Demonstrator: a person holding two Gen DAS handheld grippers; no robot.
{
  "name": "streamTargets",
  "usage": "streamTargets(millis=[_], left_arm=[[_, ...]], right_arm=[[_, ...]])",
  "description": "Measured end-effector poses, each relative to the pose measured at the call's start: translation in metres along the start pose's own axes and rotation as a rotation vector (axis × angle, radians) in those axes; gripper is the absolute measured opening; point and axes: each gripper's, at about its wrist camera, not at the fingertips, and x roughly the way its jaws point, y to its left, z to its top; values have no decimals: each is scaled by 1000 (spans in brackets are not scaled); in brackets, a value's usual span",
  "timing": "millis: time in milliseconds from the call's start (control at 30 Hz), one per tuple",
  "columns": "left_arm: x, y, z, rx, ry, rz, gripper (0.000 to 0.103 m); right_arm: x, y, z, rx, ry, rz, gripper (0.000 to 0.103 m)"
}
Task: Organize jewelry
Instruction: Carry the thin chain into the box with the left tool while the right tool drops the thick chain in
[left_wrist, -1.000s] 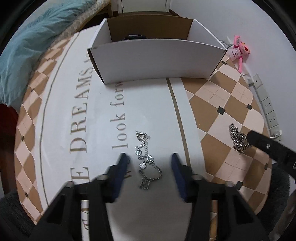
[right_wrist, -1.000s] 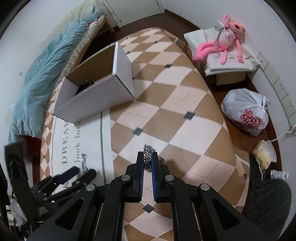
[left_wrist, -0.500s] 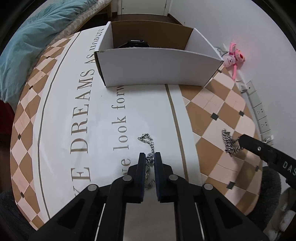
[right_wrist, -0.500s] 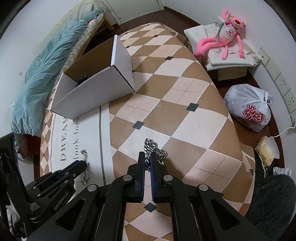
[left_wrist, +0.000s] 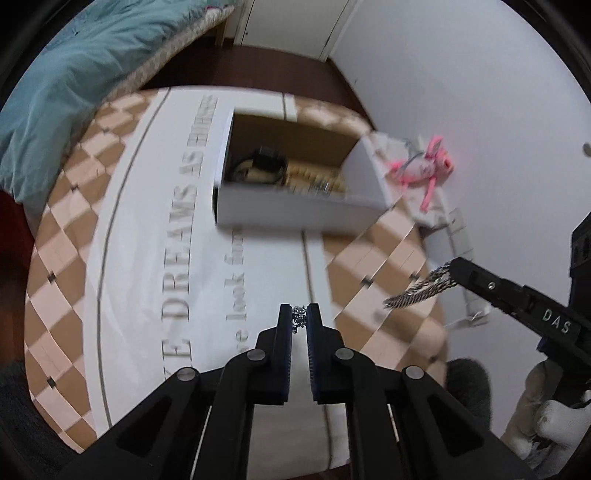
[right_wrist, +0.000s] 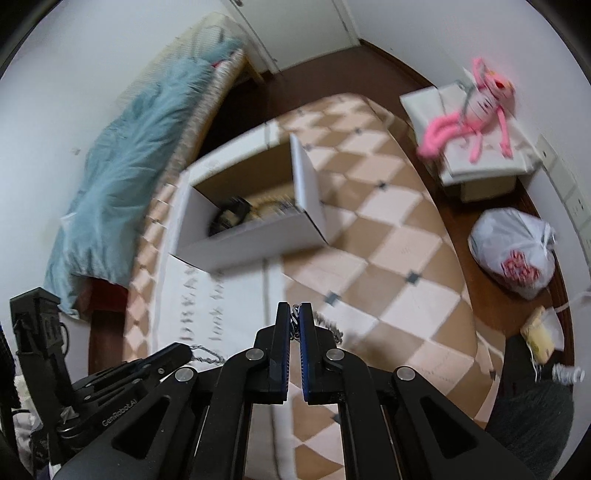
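Left gripper (left_wrist: 299, 320) is pinching a limp bracelet (left_wrist: 298, 319); right gripper (right_wrist: 294, 320) is clamping a heavier, slippery chain (right_wrist: 330, 324), dangling lower-centre.

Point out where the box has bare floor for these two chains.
Inside the box, the bare brown patch lies along the far wall. Its near half is crowded: black item left, blurred gold pieces right.

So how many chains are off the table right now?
2: a fine chain pinched in the left hand-held gripper, a thicker chain in the right hand-held gripper. The box may hide more.
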Motion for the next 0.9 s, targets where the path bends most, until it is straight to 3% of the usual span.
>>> streamTargets(millis=[267, 433, 633, 900], left_arm=[[-45, -17, 60, 23, -112, -79, 5], [-44, -19, 103, 47, -147, -74, 5], [-3, -2, 147, 52, -94, -30, 5], [56, 17, 171, 50, 28, 14, 5]], right_arm=[[-27, 41, 47, -84, -60, 77, 5], [-22, 62, 89, -139, -67, 81, 5], [20, 72, 134, -183, -15, 19, 5], [100, 60, 166, -194, 113, -72, 4]])
